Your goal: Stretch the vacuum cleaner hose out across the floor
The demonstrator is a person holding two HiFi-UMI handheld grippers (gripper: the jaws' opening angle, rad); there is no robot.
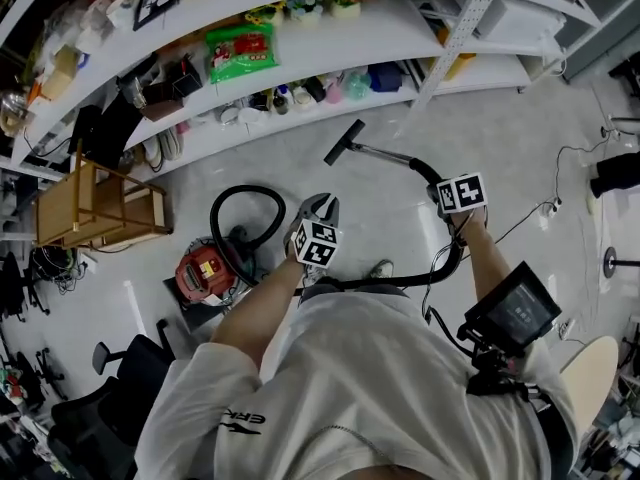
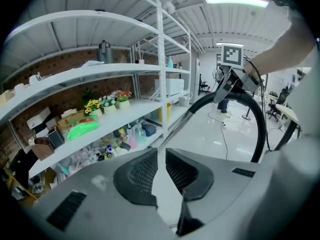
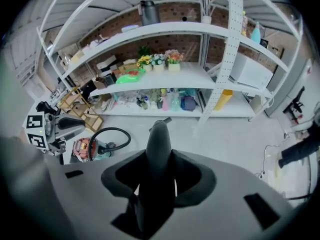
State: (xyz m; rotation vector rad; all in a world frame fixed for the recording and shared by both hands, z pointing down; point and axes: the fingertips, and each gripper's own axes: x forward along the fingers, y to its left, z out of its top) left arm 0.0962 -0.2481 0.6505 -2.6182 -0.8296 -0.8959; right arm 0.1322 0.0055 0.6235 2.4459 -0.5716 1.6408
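Observation:
A red canister vacuum (image 1: 203,273) sits on the floor at the left, and its black hose (image 1: 243,200) loops up from it. The hose runs under my body to its curved handle end (image 1: 432,173), where a metal wand (image 1: 385,153) leads to the floor nozzle (image 1: 345,140). My right gripper (image 1: 442,190) is shut on that black handle end (image 3: 159,139), which fills its jaws (image 3: 159,156). Over the floor between the two hangs my left gripper (image 1: 322,208), its jaws (image 2: 161,156) a narrow slit apart with nothing in them. The left gripper view shows the hose (image 2: 256,115) arching down from the right gripper (image 2: 231,79).
Long white shelves (image 1: 330,43) packed with small goods line the far side. A wooden rack (image 1: 95,206) stands at the left, with office chairs (image 1: 110,388) nearer me. A thin cable (image 1: 545,208) trails over the floor at the right, near stand bases (image 1: 610,260).

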